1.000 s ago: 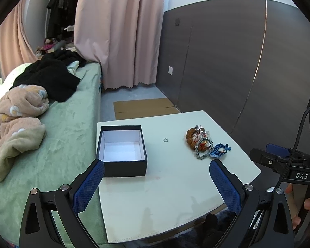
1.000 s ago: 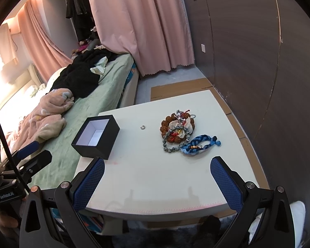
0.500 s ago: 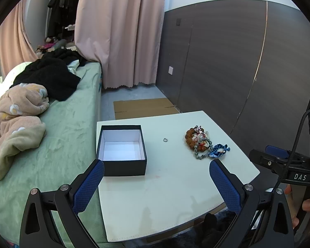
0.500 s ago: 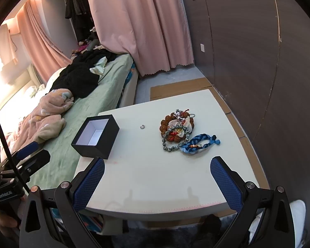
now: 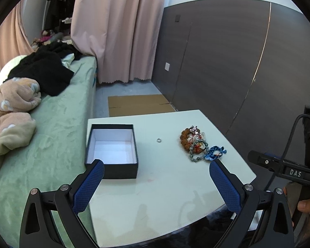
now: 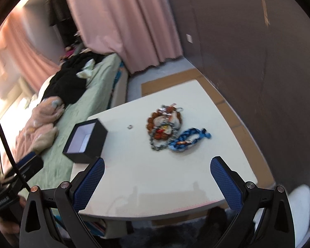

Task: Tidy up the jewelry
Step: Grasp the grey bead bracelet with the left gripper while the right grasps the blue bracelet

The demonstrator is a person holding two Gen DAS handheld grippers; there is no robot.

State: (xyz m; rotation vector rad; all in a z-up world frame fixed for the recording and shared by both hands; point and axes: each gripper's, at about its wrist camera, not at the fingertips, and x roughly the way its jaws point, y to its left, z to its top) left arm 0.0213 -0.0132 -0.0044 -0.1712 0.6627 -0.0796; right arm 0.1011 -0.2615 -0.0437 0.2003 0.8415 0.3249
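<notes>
Left gripper (image 5: 156, 163), black frame with blue textured pads: jaws spread wide, nothing between them, held above the near edge of the white rectangular table (image 5: 155, 196). Right gripper (image 6: 157, 161), same build: jaws likewise wide apart and empty, above the table's near edge; this view is blurred.

On the table's left side sits an open black square box with white lining (image 5: 112, 147), interior bare, lid not seen. To its right, apart from it, lies a small silver ring (image 5: 159, 140) on the bare tabletop. Further right is a heap of jewelry: a brown beaded bracelet with red and white ornaments (image 5: 189, 138), a grey-green bead chain (image 5: 196, 157) lying over and against it, and a blue braided cord bracelet (image 5: 216, 153) touching the heap's right side. All jewelry rests on the table, outside the box.

Left of the table runs a bed with a pale green cover (image 5: 57, 128), carrying a pink fleece blanket (image 5: 10, 103) and black garments (image 5: 43, 70). Beyond the table, flattened brown cardboard (image 5: 138, 104) lies on the floor. Pink curtains (image 5: 117, 31) and a dark panelled wall (image 5: 227, 62) stand behind.
</notes>
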